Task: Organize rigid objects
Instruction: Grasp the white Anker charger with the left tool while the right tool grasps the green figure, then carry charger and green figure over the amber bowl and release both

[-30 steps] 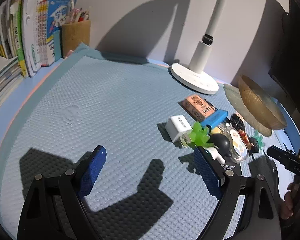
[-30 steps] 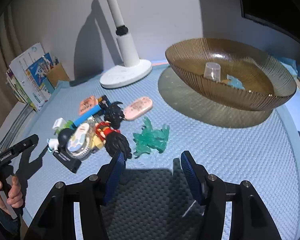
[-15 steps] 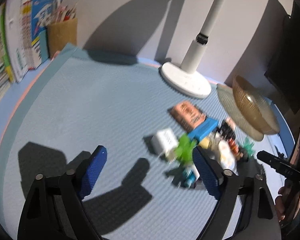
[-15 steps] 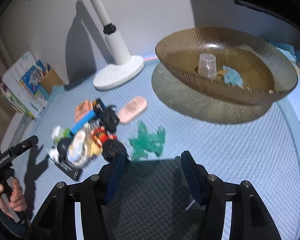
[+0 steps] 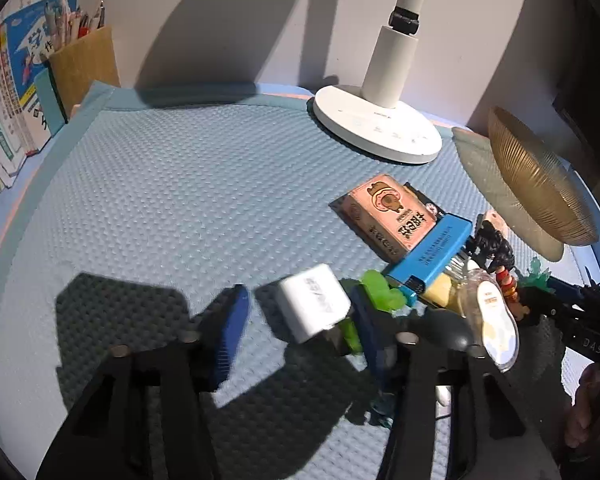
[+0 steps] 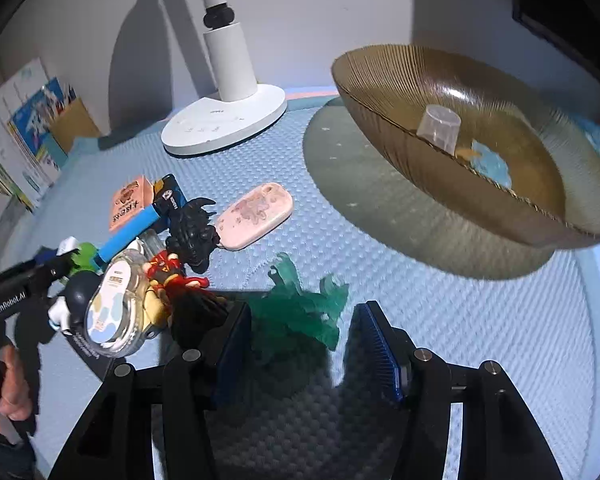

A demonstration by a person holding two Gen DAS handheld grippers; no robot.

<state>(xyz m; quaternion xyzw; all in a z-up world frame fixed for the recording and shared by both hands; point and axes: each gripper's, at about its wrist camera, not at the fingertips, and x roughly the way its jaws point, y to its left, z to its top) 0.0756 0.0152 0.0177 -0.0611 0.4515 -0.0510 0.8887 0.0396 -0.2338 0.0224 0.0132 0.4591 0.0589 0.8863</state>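
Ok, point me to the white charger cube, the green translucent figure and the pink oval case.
white charger cube (image 5: 314, 307), left wrist view, top face.
green translucent figure (image 6: 300, 306), right wrist view, middle of body.
pink oval case (image 6: 254, 215), right wrist view, centre of lid.

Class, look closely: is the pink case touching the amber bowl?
Apart. The right wrist view shows bare blue mat between the pink case and the amber bowl.

The mat (image 5: 180, 200) looks like matt, dimpled foam. The bowl (image 6: 500, 92) is glossy, ribbed amber, perhaps glass. The lamp base (image 5: 376, 128) is smooth white plastic; the charger (image 5: 312, 308) likewise. The green figure (image 6: 304, 308) is translucent plastic.
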